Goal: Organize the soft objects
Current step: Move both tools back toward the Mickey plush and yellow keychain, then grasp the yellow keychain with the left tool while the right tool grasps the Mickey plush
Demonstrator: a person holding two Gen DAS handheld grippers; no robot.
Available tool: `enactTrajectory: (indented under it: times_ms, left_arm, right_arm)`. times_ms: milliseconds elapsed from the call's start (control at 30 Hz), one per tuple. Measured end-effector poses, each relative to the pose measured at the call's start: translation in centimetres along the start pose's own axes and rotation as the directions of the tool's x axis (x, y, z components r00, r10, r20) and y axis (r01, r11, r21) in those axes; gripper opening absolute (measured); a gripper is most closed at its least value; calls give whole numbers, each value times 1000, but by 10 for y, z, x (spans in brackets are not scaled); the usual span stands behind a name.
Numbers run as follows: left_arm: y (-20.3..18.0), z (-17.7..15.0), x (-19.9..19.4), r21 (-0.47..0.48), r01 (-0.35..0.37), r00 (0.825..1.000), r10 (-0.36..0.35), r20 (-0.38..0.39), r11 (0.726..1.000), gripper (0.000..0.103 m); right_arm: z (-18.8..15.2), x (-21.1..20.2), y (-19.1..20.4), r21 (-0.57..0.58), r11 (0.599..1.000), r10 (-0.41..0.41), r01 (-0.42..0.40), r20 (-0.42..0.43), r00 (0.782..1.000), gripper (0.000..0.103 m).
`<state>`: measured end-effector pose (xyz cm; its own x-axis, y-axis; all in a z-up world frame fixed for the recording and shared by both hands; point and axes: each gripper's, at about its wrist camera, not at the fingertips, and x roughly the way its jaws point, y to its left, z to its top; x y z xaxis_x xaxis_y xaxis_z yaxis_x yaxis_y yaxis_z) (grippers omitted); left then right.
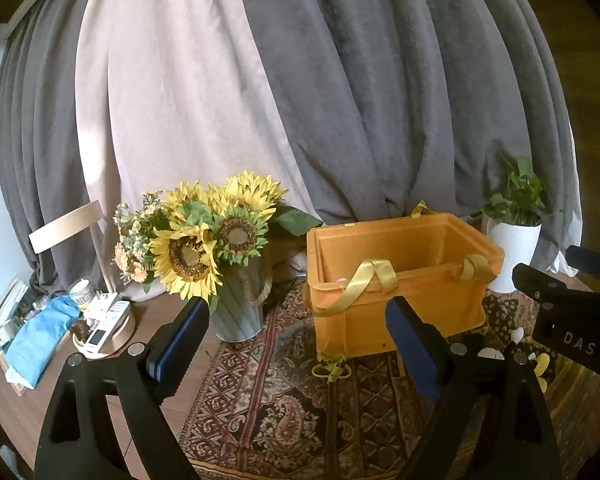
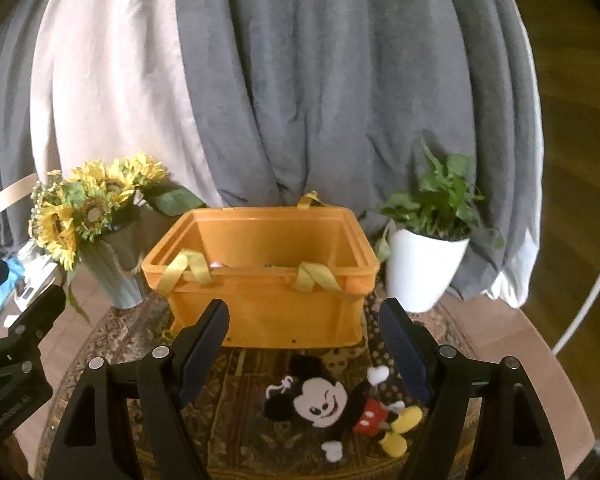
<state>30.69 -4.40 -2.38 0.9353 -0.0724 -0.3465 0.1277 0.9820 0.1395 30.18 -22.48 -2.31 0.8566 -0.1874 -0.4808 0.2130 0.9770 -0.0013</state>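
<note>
Your right gripper hangs over the patterned rug on the round desk, its fingers spread wide with nothing pressed between them. A Mickey Mouse plush toy lies face up on the rug just below and between those fingers, its yellow shoes toward your right finger and touched by neither one. Just behind the toy stands the orange fabric basket, open at the top, yellow strap handles draped over its near rim. Something small and pink shows just over that rim, too hidden to identify.

Your left gripper points at the same basket from the left side, its fingers also apart and holding nothing. From this view only a white hand and a yellow shoe of the toy peek out past your right gripper, which crosses the right edge. A small yellow cord lies on the rug at the basket's near corner.

A grey vase of sunflowers stands left of the basket, a white potted plant to its right. Grey and pale curtains hang behind. A tray of remote controls and a blue cloth sit at the desk's left edge.
</note>
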Motion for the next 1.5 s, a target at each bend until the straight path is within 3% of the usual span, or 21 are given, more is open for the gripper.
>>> enactTrajectory:
  times_ms: [600,867,1167,1500]
  left_arm:
    - [2,-42,35,64,126,988,-119,-102,990,91]
    - [1,-56,58,72,157,979,-146,-139,985,91]
    - [0,-68,84,58,170,971,-157,-180,984,91]
    - [-5,-77,114,45,166,964,-153,-219,985,91]
  right_arm:
    - [-53,13,12,51,989,-131,137,-105,986,81]
    - [-61,25,23,-8,978,-207,207,-95,974,81]
    - [-64,58,31,-82,973,-222,213,-109,969,81]
    - [-74,88,33,-91,975,-215,203,-149,965,81]
